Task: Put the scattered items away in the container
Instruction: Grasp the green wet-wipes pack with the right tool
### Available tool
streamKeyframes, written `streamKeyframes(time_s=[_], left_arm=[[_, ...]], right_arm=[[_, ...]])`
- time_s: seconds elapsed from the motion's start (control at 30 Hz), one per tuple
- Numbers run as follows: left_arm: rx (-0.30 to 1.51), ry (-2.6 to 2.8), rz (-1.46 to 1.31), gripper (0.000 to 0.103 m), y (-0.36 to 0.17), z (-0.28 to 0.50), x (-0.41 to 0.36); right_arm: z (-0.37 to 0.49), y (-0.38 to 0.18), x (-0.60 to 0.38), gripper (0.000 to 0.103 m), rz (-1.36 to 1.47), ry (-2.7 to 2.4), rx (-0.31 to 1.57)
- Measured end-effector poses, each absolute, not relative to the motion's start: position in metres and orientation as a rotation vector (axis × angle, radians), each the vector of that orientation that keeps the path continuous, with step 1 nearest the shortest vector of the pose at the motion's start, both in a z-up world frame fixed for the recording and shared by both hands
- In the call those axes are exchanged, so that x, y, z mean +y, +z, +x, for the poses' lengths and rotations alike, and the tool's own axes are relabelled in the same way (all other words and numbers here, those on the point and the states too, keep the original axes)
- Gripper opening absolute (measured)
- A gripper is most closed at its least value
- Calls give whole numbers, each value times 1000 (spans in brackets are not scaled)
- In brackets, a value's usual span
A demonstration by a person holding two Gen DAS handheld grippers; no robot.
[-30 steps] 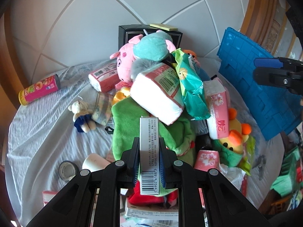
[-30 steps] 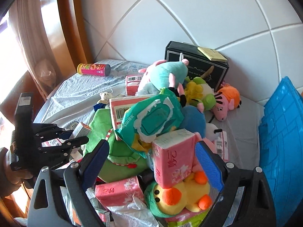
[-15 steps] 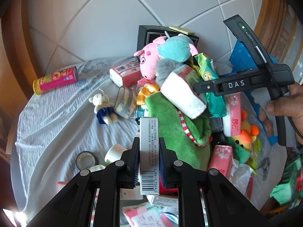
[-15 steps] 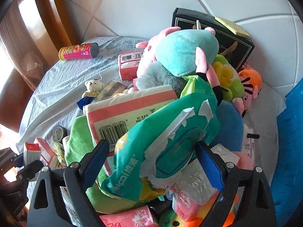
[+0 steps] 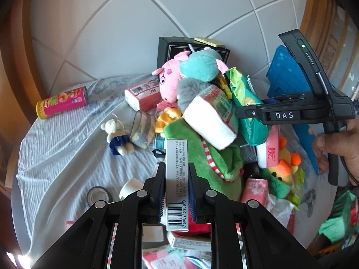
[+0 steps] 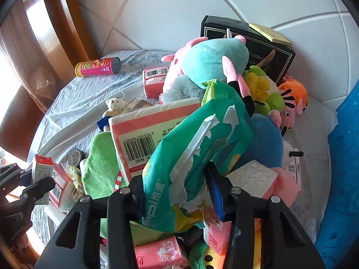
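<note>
My left gripper (image 5: 176, 165) is shut on a slim silver carton with a barcode (image 5: 176, 179), held above the green plush (image 5: 222, 159) at the front of the pile. My right gripper (image 6: 175, 174) sits low on top of the heap. Its jaws are closing, and both pads press on a crumpled green wipes pack (image 6: 202, 139). In the left wrist view a hand holds that gripper's black handle (image 5: 309, 112) beside the same green pack (image 5: 249, 103). The blue crate (image 6: 343, 157) stands at the right edge, also seen as the blue crate (image 5: 289, 85) behind the handle.
Plush toys and tissue packs are heaped on a white cloth. A pink snack can (image 5: 62, 102), a small teddy bear (image 5: 116, 132) and a tape roll (image 5: 97, 194) lie to the left. A black box (image 6: 246, 35) stands against the tiled wall. Wooden trim borders the left.
The right gripper dropped onto the pile, and its wide jaws narrowed onto the green wipes pack. It came into the left wrist view. The left gripper drifted slightly, still holding the carton.
</note>
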State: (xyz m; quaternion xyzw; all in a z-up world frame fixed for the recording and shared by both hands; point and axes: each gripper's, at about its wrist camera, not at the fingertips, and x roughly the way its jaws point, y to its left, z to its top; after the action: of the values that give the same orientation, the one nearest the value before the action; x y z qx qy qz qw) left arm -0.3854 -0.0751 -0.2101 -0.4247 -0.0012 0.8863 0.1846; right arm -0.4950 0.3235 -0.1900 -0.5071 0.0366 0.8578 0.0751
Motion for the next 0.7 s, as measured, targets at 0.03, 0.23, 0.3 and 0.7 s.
streamKeyframes(time_s=[0.03, 0.23, 0.3, 0.7], left_arm=[[-2, 2497, -1194, 17, -209, -385, -74], [9, 2498, -1172, 17, -202, -377, -67], [10, 2498, -1161, 17, -199, -373, -64], [0, 2534, -1102, 17, -173, -343, -45]], right_arm=[[-492, -187, 323, 38, -1514, 2580, 107], [-475, -169, 320, 31, -1467, 2630, 103], [-469, -162, 318, 30, -1445, 2647, 94], [-425, -123, 313, 29, -1343, 2735, 53]])
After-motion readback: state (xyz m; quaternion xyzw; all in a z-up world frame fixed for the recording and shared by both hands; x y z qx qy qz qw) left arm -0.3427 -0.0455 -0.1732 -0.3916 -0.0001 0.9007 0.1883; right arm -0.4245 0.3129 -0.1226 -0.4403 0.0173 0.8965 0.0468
